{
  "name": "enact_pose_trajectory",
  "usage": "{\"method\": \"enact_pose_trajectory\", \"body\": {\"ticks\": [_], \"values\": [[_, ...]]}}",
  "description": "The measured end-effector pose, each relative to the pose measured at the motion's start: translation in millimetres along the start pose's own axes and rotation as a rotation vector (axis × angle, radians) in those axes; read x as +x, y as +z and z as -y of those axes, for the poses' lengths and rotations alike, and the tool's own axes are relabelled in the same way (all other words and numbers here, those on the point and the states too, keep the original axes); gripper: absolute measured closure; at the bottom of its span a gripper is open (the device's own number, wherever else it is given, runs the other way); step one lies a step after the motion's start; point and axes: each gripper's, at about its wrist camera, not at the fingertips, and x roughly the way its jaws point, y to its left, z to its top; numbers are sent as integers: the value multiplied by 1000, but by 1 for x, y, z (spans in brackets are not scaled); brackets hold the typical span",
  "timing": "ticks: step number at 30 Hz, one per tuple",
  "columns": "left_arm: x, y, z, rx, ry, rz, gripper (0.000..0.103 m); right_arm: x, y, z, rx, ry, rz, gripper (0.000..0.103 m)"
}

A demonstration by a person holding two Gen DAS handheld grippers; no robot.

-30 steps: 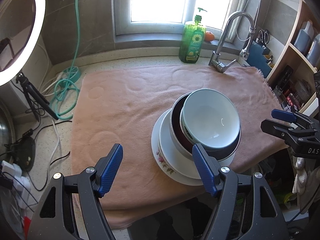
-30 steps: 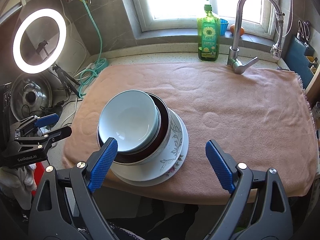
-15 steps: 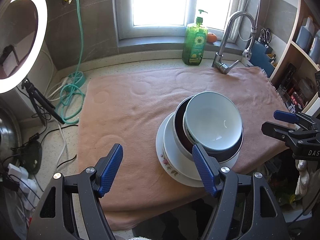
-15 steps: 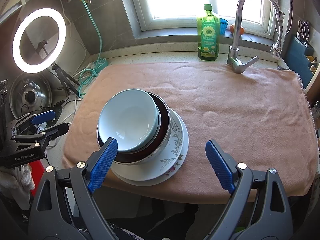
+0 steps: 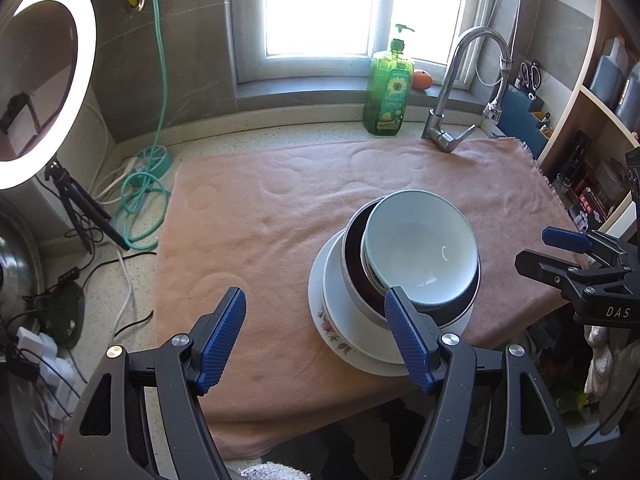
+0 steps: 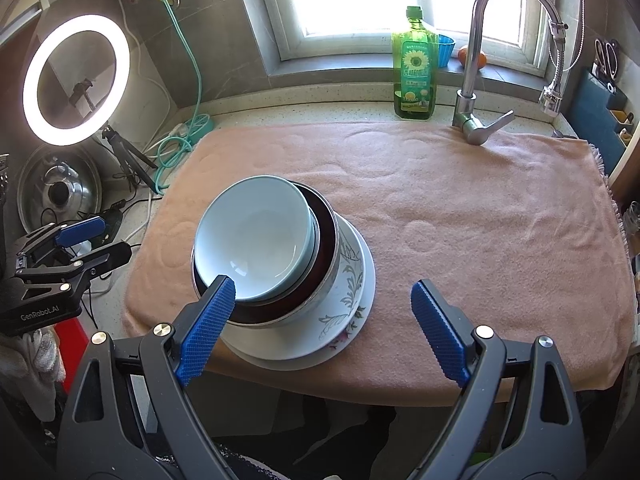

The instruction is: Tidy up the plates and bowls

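Observation:
A stack of dishes stands near the front edge of a pink towel (image 5: 260, 220). On top is a pale blue bowl (image 5: 420, 248) (image 6: 256, 240). It sits inside a dark maroon bowl (image 5: 354, 256) (image 6: 326, 240), which rests on white floral plates (image 5: 340, 328) (image 6: 348, 300). My left gripper (image 5: 315, 294) is open and holds nothing, with the stack just beyond its right finger. My right gripper (image 6: 321, 282) is open wide and holds nothing, and its left finger shows in front of the bowls' near rim. Each gripper also shows at the edge of the other's view.
A faucet (image 5: 452, 92) and a green soap bottle (image 5: 388, 88) stand at the back by the window. A ring light (image 5: 48, 80), a teal hose (image 5: 140, 196) and cables lie to the left. A pot lid (image 6: 60, 188) is further left, and shelves (image 5: 592, 120) are on the right.

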Motion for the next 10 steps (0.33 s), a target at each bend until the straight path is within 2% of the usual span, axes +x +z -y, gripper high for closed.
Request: {"method": "enact_pose_trajectory", "body": {"ticks": [6, 10], "values": [[-2, 1, 2, 6, 16, 0, 31, 0, 0, 1, -1, -7, 7, 11], [-6, 2, 2, 8, 30, 29, 31, 0, 0, 2, 3, -10, 6, 11]]}}
